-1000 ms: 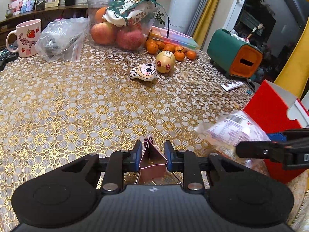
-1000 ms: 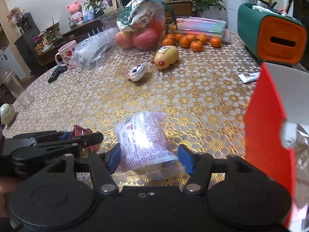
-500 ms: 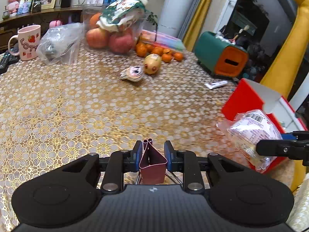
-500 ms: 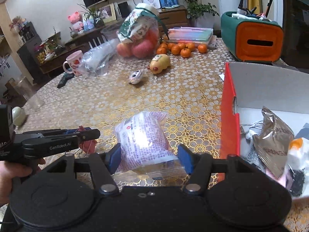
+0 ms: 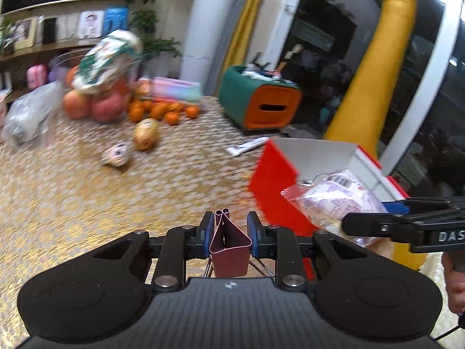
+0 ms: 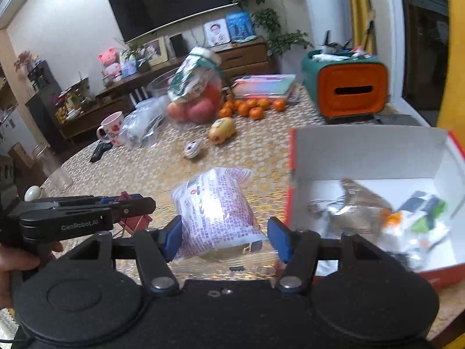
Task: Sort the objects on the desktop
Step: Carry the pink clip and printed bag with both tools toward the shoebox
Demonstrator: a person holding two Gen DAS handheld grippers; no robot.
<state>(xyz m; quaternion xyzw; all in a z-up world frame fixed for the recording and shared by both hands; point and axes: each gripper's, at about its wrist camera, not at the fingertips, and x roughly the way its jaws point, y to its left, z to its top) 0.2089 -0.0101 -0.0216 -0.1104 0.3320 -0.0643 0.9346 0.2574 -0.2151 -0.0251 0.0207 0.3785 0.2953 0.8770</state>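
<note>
My left gripper (image 5: 229, 229) is clamped on a dark red binder clip (image 5: 229, 247), its folded steel body pinched between the blue pads with the curled lips pointing forward. My right gripper (image 6: 225, 240) is closed on a clear snack packet (image 6: 215, 212) printed in purple — the pads press into the soft film at its near end, and most of the bag sticks out ahead of them. Both are lifted clear of the gold-patterned table (image 5: 87, 203).

Just past the packet, at the table's near right corner, stands the red box (image 6: 375, 151) with white inner walls, open on top, already holding a crumpled foil pouch (image 6: 357, 206) and some small bits I can't make out. That, I judge, is where both loads go.

The risks: the packet is slippery and gripped low, so it could sag or slide out before it clears the red wall. The clip is narrow and smooth — a twist could pop it loose. My two grippers sit near each other, so converging on the box together invites a knock.
</note>
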